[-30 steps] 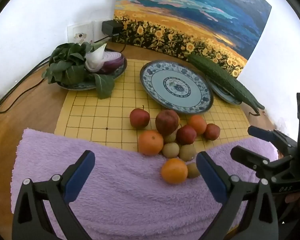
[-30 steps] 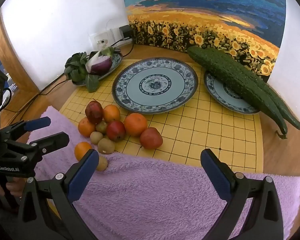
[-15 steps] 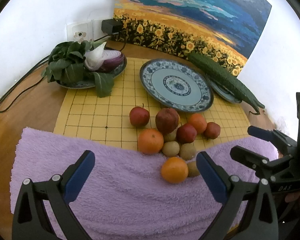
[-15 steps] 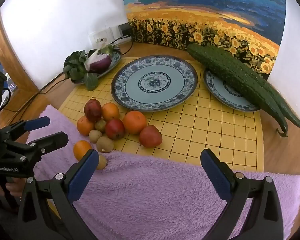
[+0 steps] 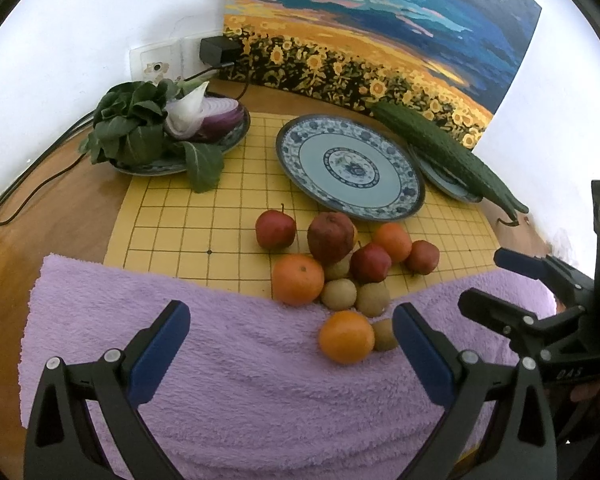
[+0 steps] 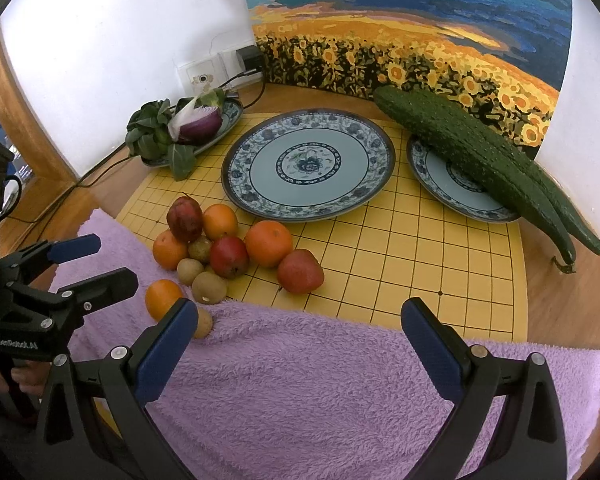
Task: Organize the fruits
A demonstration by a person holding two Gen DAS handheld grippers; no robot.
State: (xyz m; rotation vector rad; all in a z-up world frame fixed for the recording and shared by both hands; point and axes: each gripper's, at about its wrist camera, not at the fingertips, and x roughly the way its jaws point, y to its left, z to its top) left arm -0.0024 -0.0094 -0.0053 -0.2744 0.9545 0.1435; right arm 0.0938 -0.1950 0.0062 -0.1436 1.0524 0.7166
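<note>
Right gripper [image 6: 296, 336] gapes, its view alone showing both cucumbers [image 6: 480, 160] fully.

Occluded and cropped items:

- Small brown fruit [image 6: 203, 323]: partly hidden behind the right tool's left finger [image 6: 162, 354] in the right wrist view.
- Rear plate [image 6: 456, 184]: largely covered by two cucumbers [image 6: 480, 152].
- Left plate [image 5: 160, 164]: mostly hidden under greens [image 5: 136, 124] and a halved onion [image 5: 216, 120].
- Purple towel [image 5: 240, 380]: its near edge is cut off by the frame — both tool bodies too.
</note>
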